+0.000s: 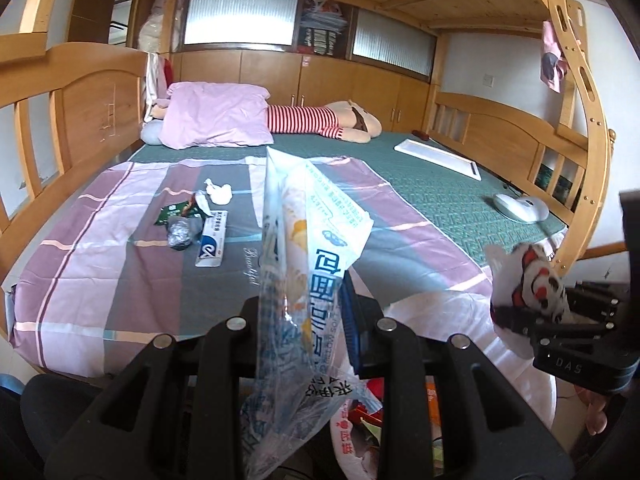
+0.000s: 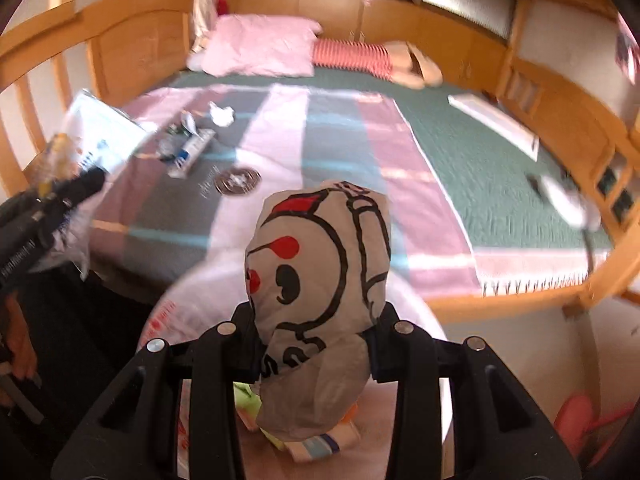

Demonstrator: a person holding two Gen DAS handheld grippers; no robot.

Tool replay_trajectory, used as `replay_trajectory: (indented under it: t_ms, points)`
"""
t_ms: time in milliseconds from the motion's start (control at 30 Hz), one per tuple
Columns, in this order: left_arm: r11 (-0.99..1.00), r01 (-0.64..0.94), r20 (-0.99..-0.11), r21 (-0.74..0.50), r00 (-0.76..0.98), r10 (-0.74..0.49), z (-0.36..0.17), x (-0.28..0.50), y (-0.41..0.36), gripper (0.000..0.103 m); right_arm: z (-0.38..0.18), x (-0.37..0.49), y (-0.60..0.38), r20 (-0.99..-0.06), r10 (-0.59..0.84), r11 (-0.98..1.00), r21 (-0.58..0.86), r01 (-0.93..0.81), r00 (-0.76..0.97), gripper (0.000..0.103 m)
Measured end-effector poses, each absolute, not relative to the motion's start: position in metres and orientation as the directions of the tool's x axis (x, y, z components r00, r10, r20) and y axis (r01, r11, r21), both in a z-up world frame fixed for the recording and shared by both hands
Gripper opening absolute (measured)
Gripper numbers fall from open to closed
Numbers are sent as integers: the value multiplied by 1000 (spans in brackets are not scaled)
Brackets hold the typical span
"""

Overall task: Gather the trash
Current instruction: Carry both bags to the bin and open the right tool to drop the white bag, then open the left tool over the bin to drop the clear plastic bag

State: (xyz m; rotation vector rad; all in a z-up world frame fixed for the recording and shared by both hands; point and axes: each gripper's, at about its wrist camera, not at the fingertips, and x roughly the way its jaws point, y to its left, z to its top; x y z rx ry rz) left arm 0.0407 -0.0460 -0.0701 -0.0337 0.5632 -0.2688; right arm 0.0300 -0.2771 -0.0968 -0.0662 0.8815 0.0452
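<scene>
My left gripper is clenched on a clear plastic wrapper with blue printed characters, which stands up between the fingers and hangs down below them; in the right wrist view the same wrapper shows at the far left, blurred, held up over the near left part of the bed. My right gripper is closed on a crumpled white wrapper with black lines and red spots; the wrapper bulges above the fingers and also sags below them; from the left wrist view I see it at the right edge, beside the bed's near corner.

Under both grippers there is a white plastic bag with red print, its mouth open upward; some colourful packets lie inside it, but I cannot tell what they are.

On the striped pink and grey sheet more trash is lying in one small group: a white crumpled tissue, a green snack wrapper, a dark crumpled ball of foil or plastic touching it, and a flat white tube box just beside the ball; this group is well apart from both grippers.

Farther back a pink pillow lies on the green mat.
</scene>
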Motion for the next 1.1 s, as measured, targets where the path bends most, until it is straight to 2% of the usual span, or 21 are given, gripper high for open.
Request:
replay_trajectory:
  t_ms: [33,67,100,167,200,267,467,700,867,1100]
  points:
    - [964,245,-524,-104,810,-263,-70,40,-48,28,-102,31,-280,-785,7,998,-34,-54,619,38]
    - [963,247,-524,-104,809,-264,-71,39,-48,28,-108,31,-281,-801,-2,998,-39,-48,598,43]
    - [963,249,-524,-102,809,-265,-71,39,-49,28,-114,31,-279,-818,-8,997,-51,-58,575,55]
    - [963,252,-525,-99,808,-266,-72,37,-51,28,-125,31,-271,-840,-48,991,-106,-77,540,73]
    - [962,254,-527,-100,807,-267,-73,37,-51,28,-127,30,-267,-835,-73,988,-137,-77,545,78]
    - [963,252,-529,-99,806,-266,-74,36,-52,28,-127,30,-263,-827,-92,984,-161,-77,555,81]
    - [961,253,-526,-110,806,-273,-77,34,-52,28,-116,31,-279,-805,-115,989,-148,-10,582,83]
    - [957,259,-545,-127,788,-286,-86,35,-56,28,-104,24,-313,-775,-65,995,-3,99,629,83]
    - [952,276,-555,-128,776,-300,-90,36,-61,28,-99,22,-317,-750,-75,992,14,129,657,83]
    - [903,374,-613,-209,669,-419,-107,45,-71,28,-92,19,-331,-723,-83,980,67,189,686,83]
